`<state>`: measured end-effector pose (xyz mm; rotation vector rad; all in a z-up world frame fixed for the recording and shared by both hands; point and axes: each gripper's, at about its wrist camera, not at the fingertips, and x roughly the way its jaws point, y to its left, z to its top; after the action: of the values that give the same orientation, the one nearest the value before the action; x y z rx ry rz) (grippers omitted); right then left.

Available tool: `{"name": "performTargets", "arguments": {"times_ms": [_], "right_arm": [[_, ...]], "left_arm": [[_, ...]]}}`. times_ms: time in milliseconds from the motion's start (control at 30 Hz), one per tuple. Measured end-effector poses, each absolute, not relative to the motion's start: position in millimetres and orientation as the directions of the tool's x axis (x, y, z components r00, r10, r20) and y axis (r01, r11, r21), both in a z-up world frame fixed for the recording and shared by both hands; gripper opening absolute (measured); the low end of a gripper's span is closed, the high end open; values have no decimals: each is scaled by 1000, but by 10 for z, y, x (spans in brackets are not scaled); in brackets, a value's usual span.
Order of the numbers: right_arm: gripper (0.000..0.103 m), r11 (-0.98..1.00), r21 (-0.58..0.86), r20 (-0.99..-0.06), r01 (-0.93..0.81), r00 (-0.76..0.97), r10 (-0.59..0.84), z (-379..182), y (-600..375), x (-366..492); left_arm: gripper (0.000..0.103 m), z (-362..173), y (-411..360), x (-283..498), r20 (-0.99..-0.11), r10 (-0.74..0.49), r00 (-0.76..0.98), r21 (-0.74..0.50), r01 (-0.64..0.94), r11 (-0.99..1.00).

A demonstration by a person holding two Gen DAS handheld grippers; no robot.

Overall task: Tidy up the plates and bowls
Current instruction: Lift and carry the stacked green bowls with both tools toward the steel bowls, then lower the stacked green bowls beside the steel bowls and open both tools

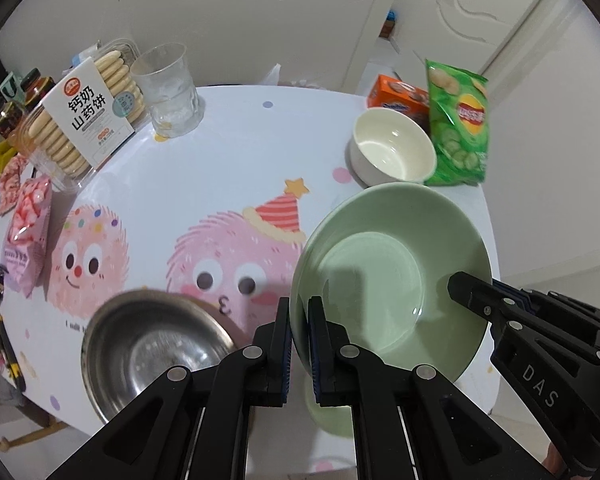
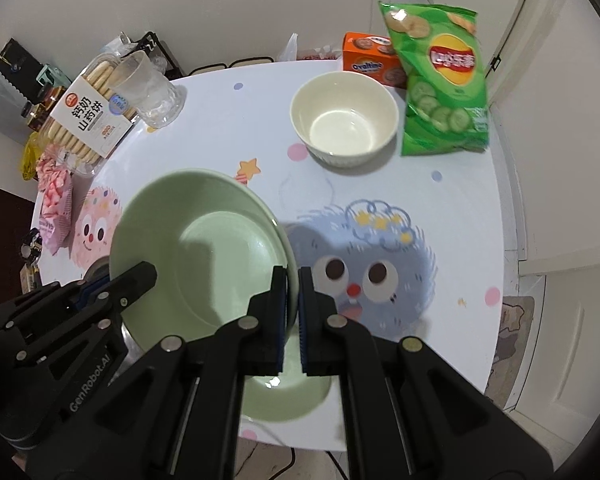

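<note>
A pale green bowl (image 1: 384, 276) is held up above the table, tilted, with both grippers on its rim. My left gripper (image 1: 299, 320) is shut on its left rim; my right gripper (image 2: 293, 292) is shut on its right rim (image 2: 204, 248). A second green dish (image 2: 288, 396) lies on the table under it, partly hidden. A steel bowl (image 1: 152, 344) sits at the near left. A white bowl (image 1: 392, 148) stands at the far right, and also shows in the right wrist view (image 2: 344, 120).
On the round cartoon-print table (image 1: 220, 152): a clear glass (image 1: 168, 88), a biscuit box (image 1: 80, 116), pink snack packs (image 1: 26, 228), a green crisps bag (image 1: 458, 124), an orange Ovaltine box (image 2: 370, 56). The table edge runs along the right and front.
</note>
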<state>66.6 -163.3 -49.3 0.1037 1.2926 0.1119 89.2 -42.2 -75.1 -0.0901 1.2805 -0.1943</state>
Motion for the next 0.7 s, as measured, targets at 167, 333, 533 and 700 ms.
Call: {"name": "performTargets", "arguments": {"times_ms": [167, 333, 533, 700], "right_arm": [[7, 990, 136, -953, -32, 268, 139, -498, -1701, 446], [7, 989, 146, -958, -29, 246, 149, -603, -1737, 257], [7, 989, 148, -965, -23, 217, 149, -755, -1760, 122], [7, 989, 145, -970, -22, 193, 147, -869, -1784, 54]], "left_arm": [[7, -785, -486, 669, -946, -191, 263, -168, 107, 980], [7, -861, -515, 515, -952, -183, 244, -159, 117, 980], [7, -1012, -562, 405, -961, -177, 212, -152, 128, 980], [7, -1152, -578, 345, -966, -183, 185, -162, 122, 979]]}}
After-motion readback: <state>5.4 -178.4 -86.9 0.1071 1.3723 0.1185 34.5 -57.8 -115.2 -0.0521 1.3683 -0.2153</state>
